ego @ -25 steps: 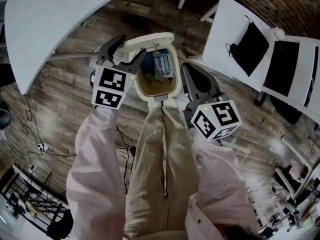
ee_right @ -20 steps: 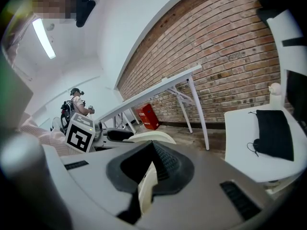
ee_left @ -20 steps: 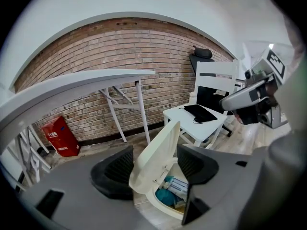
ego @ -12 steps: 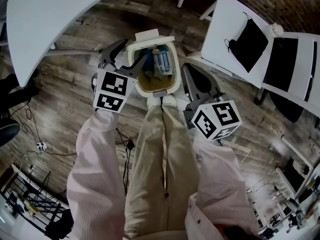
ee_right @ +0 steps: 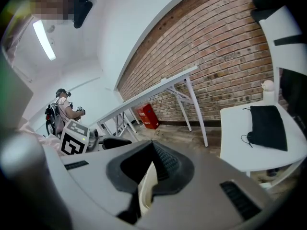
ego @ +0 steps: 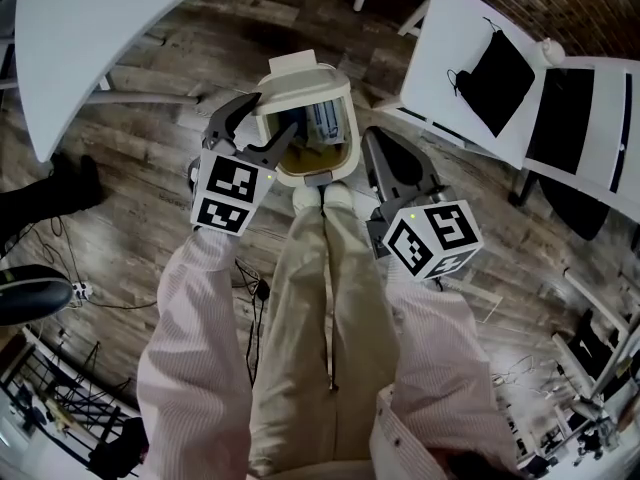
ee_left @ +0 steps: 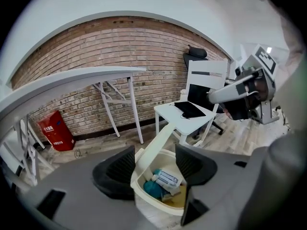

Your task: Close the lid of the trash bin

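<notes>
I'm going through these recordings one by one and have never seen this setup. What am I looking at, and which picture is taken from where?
There is no robot here. A person stands holding a two-jaw tool in each hand. The head view looks down from a camera on their head, and the two gripper views come from a camera riding on each tool. On the wooden floor at their feet stands a cream trash bin with packaging inside and its lid half raised. The left tool is open. Its jaws have just been closing a little, and the lid stands between them, apparently ungripped. The right tool is shut on nothing, beside the bin. A white table stands nearby.
</notes>
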### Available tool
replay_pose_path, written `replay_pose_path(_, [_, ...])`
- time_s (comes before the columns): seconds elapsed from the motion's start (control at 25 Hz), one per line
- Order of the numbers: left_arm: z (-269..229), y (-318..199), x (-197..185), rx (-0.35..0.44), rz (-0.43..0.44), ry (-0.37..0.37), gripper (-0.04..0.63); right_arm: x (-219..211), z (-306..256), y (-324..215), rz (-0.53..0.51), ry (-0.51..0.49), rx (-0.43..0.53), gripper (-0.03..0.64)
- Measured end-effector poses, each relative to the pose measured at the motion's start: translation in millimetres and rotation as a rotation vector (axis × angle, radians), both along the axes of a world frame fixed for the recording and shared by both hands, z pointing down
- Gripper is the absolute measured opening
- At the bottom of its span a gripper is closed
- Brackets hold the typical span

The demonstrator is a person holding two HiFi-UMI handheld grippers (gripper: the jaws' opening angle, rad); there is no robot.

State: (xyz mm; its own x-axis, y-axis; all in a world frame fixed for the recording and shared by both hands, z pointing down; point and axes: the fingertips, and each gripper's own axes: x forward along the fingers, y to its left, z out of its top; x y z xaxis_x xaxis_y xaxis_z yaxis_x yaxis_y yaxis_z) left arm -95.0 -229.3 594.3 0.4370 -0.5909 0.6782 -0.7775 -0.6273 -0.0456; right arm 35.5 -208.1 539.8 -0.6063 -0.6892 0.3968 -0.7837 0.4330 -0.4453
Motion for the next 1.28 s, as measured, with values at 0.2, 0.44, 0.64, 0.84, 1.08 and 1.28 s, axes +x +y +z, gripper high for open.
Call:
replay_pose_path(0.2, [4, 15, 4, -0.022, -0.002, 0.017, 0.25, 3, 1, 7, 0.003, 0.001, -0.004, 0.003])
replay_pose_path(0.44, [12, 30, 8, -0.052, -0.006, 0.042, 0.247, 4, 5, 12, 0.001, 0.003, -0.013, 0.003])
replay_pose_path(0.64, [17, 38, 8, -0.063, -0.069, 0.101, 0.222, 4, 9, 15, -0.003, 0.01, -0.017, 0.003])
replay_pose_path(0.84, [27, 49, 11, -0.101, -0.077, 0.138, 0.216, 4, 15, 17, -0.005, 0.009, -0.026, 0.003])
replay_pose_path(1.08, [43, 63, 14, -0.16, -0.131, 0.243, 0.216, 3, 23, 20, -0.014, 0.008, -0.042, 0.003])
replay_pose_path(1.28, [57, 73, 17, -0.2, -0.154, 0.282, 0.207, 6, 31, 23, -0.01, 0.012, -0.053, 0.003])
